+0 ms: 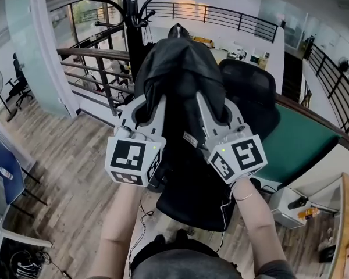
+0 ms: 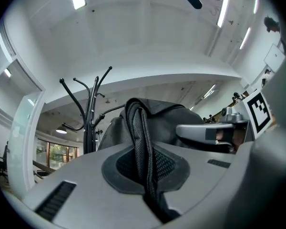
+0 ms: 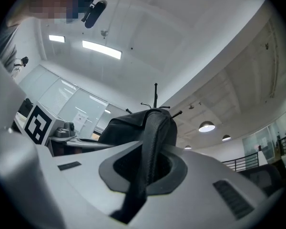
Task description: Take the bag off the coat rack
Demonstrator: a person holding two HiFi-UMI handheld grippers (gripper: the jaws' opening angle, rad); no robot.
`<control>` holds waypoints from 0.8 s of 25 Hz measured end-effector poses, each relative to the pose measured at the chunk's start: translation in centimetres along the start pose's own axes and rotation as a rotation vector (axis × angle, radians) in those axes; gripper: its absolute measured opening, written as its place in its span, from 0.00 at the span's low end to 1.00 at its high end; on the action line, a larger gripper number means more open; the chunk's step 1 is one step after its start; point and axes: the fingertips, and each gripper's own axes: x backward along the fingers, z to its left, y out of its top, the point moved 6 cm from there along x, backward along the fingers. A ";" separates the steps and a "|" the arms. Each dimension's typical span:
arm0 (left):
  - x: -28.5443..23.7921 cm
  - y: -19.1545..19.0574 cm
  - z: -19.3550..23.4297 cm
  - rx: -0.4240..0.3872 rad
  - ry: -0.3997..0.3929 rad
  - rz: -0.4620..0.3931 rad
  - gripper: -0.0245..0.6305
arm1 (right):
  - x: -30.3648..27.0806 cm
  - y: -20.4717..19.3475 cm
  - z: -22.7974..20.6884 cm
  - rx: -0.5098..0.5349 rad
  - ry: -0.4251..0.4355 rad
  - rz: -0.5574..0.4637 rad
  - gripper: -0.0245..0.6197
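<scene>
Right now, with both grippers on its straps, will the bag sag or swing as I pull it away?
Probably floppy: the bag hangs in soft folds. It may swing, held only by thin straps in the left gripper and right gripper.

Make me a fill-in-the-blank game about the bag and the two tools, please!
1. The bag is the colour ____.
2. The left tool is not open but ____ on a strap of the bag.
3. With the right tool gripping the other strap, the bag is held by ____ tools.
4. The floor looks like it is made of ____ planks.

Missing words: black; shut; two; wooden.
</scene>
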 end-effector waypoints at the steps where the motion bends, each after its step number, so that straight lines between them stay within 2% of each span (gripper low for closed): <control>1: -0.3 -0.4 -0.4 0.015 -0.022 0.002 0.08 | 0.5 -0.2 -0.2 0.005 -0.020 0.013 0.05; 6: -1.1 -2.4 -3.1 0.085 -0.144 0.019 0.08 | 4.1 -1.1 -0.7 0.022 -0.138 0.089 0.05; 14: -2.1 -6.1 -6.0 0.162 -0.267 0.065 0.08 | 7.5 -3.8 -1.4 0.001 -0.271 0.180 0.05; 20: -2.4 -10.2 -8.8 0.214 -0.371 0.143 0.08 | 10.8 -7.2 -1.5 -0.044 -0.395 0.280 0.05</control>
